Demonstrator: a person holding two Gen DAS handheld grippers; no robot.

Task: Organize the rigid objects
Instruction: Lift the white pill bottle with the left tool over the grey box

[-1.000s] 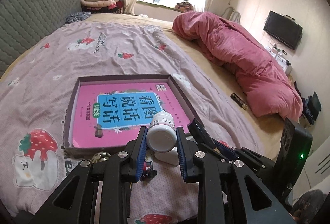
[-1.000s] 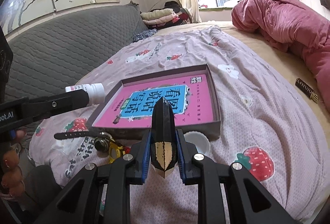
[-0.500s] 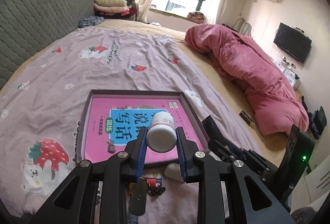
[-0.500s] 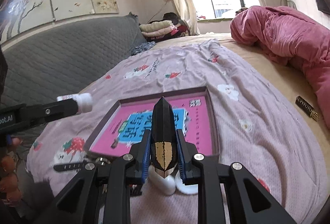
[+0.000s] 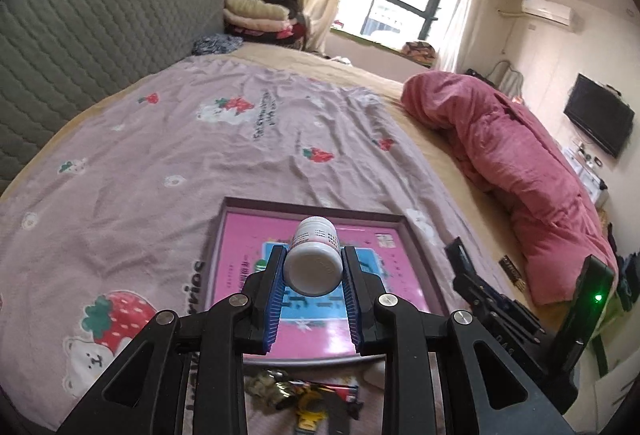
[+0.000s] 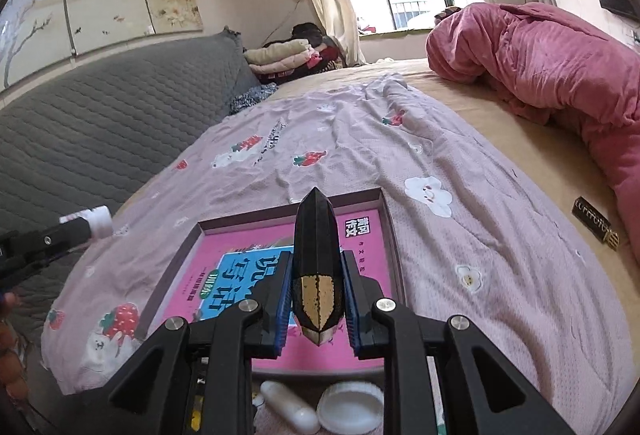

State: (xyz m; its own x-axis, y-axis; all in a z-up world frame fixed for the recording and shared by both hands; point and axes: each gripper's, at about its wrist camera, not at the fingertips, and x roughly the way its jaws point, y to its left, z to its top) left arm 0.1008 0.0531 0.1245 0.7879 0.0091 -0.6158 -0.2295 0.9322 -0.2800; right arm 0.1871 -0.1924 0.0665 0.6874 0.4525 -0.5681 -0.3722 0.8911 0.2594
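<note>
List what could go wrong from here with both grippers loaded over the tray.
The left gripper holds the round white bottle by its capped end, so it could roll or slip out when tilted. The right gripper pinches the tapered black case near its base; it might squeeze forward. The tray sits on a soft blanket, so dropped items may bounce or tip it.

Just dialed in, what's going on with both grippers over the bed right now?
Someone is tidying small items on the bed into a shallow box with a pink book in it. The left gripper is shut on a white pill bottle, and the right gripper is shut on a black faceted case with a gold end. Both items are held above the box. A white lid and keys lie on the blanket at the box's near edge.
</note>
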